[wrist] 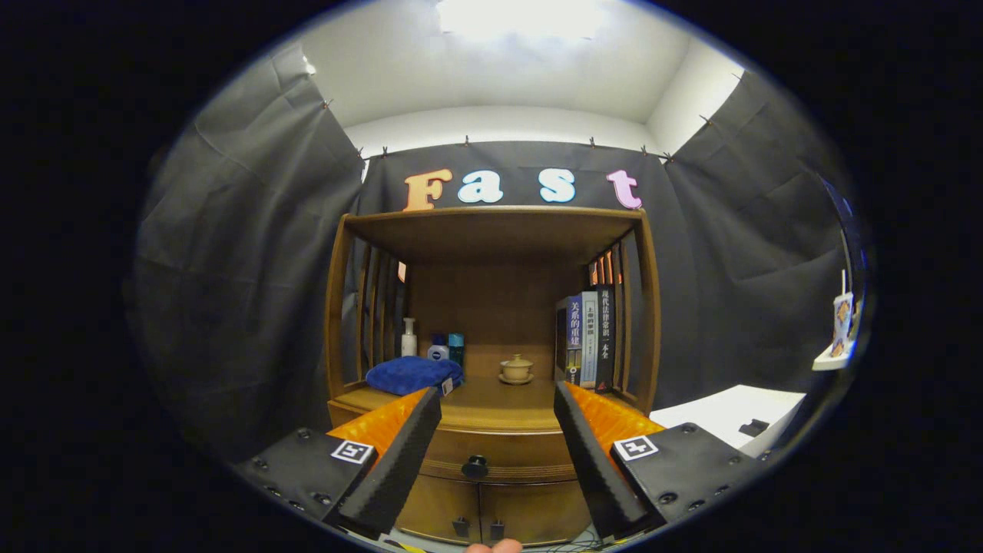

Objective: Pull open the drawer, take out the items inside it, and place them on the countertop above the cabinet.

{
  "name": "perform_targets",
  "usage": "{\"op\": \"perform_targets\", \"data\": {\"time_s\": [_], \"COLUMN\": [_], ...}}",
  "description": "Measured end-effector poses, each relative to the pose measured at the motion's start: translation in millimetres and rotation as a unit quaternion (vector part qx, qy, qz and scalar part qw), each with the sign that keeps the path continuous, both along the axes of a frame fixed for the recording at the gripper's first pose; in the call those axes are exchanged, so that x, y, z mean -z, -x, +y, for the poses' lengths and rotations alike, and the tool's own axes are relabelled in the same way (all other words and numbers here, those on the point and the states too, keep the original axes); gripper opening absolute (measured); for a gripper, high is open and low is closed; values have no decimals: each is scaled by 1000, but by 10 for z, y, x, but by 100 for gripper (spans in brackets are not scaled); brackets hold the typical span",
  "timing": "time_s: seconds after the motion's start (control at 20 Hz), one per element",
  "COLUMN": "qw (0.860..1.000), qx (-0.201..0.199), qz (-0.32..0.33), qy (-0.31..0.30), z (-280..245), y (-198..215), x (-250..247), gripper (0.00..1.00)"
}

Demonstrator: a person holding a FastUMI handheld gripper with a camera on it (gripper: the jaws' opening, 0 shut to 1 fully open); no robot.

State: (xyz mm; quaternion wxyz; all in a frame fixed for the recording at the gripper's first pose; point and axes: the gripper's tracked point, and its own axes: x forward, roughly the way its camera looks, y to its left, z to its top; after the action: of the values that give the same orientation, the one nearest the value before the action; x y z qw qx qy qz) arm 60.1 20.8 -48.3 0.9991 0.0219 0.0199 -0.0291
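3 books (590,338), towel (412,374), gripper (498,407) wide, drawer (491,449) closed

So the gripper (498,407) had two long jaws faced with black textured foam, backed by bright orange ribbed plastic. Each sat on a chunky black block dotted with round screws, and each block wore a little square black-and-white marker tag near its inner corner.

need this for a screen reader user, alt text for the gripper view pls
The open gripper faces a closed wooden drawer, its dark knob between the fingers. On the countertop beyond sit a blue towel, bottles, a lidded cup and books.
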Motion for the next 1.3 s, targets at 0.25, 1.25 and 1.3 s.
{"op": "perform_targets", "data": {"time_s": [0.25, 1.25, 1.3], "qw": [999, 988, 989], "qx": [19, -3, -1], "qz": [35, 149, 148], "qy": [-12, -26, -25], "z": [-15, 322, 310], "y": [-603, -1161, -1218], "x": [667, 2372, 2405], "gripper": [98, 95, 95]}}
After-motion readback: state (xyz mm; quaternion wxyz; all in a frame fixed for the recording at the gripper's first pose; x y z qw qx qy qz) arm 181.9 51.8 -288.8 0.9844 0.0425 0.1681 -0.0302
